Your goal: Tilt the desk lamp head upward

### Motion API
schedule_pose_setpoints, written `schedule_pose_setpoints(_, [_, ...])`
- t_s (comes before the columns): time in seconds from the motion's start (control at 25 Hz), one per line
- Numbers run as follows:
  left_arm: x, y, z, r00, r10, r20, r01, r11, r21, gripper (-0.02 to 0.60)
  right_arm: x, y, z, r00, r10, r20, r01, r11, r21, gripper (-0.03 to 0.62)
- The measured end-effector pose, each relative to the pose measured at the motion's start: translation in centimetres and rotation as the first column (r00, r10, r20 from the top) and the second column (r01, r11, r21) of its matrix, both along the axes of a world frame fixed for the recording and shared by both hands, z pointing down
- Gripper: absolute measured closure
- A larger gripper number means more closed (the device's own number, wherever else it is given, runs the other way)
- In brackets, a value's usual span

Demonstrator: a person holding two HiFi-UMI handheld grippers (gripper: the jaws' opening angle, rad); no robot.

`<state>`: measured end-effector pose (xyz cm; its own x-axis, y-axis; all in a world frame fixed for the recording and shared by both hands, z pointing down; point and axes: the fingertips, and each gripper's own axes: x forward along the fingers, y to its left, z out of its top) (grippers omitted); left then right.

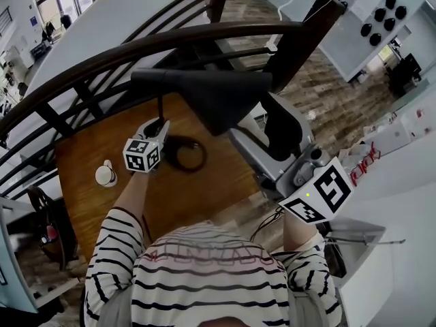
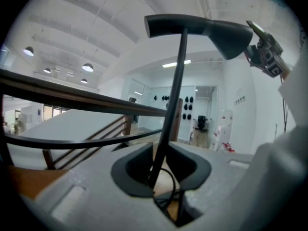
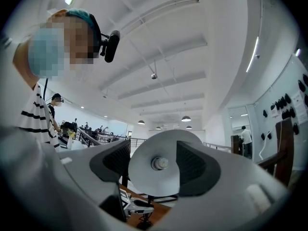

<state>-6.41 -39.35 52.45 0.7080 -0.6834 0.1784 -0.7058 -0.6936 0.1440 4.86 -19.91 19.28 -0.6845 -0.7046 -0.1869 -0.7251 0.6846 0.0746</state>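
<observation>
On the wooden table (image 1: 88,162) stands the desk lamp, its dark lamp head (image 1: 218,94) a flared shade carried on a short level arm, with the mouth turned down and towards the person's right side. Below the arm the thin black stem (image 2: 173,95) runs down to a ring-shaped base (image 1: 174,144) resting on the wood.

The left gripper (image 2: 161,167) sits low on the stem, its jaws drawn narrow and clamped on it from both sides, just above the base. The right gripper (image 3: 154,162) points slightly upward into the shade's white interior, jaws standing wide and nothing pinched between them. The mouth looks to lie just past the tips, though the wide-angle view makes that depth hard to judge. Smallest of all, the bulb (image 3: 160,163) sits in the middle of that white hollow.

The lamp is probably light, with a small footprint and a slender stem that would bend or tip under a sideways shove, so the hold low on the stem is what keeps it planted. The shade seems stiff and smooth, likely slippery on its sloping wall. The better purchase is across the rim at the mouth, far from the hinge, lifting gently so the joint turns rather than the whole lamp. The bulb should be left untouched.
</observation>
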Motion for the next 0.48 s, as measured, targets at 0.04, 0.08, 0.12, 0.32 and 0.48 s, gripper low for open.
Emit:
schedule_pose_setpoints(0.04, [0.0, 0.1, 0.0, 1.0, 0.0, -0.005, -0.001, 1.0, -0.008, 0.5, 0.2, 0.1, 0.2, 1.0, 0.001, 0.006, -0.001, 1.0, -0.005, 0.307])
schedule_pose_setpoints(0.08, [-0.1, 0.3, 0.0, 1.0, 0.002, -0.007, -0.002, 1.0, -0.014, 0.488, 0.3, 0.3, 0.5, 1.0, 0.003, 0.013, -0.003, 1.0, -0.011, 0.307])
schedule_pose_setpoints(0.12, [-0.2, 0.5, -0.1, 1.0, 0.004, -0.007, -0.004, 1.0, -0.014, 0.478, 0.5, 0.4, 0.9, 1.0, 0.006, 0.019, -0.006, 1.0, -0.019, 0.307])
schedule_pose_setpoints(0.32, [-1.2, 1.4, -2.0, 0.998, -0.017, -0.055, 0.018, 1.0, 0.022, 0.428, 1.2, 0.7, 3.7, 0.999, 0.02, 0.048, -0.017, 0.997, -0.072, 0.307])
schedule_pose_setpoints(0.48, [-1.4, 3.1, -3.2, 0.999, -0.016, -0.051, 0.019, 0.998, 0.055, 0.399, 2.0, 1.0, 6.3, 0.995, 0.019, 0.093, -0.008, 0.993, -0.116, 0.31])
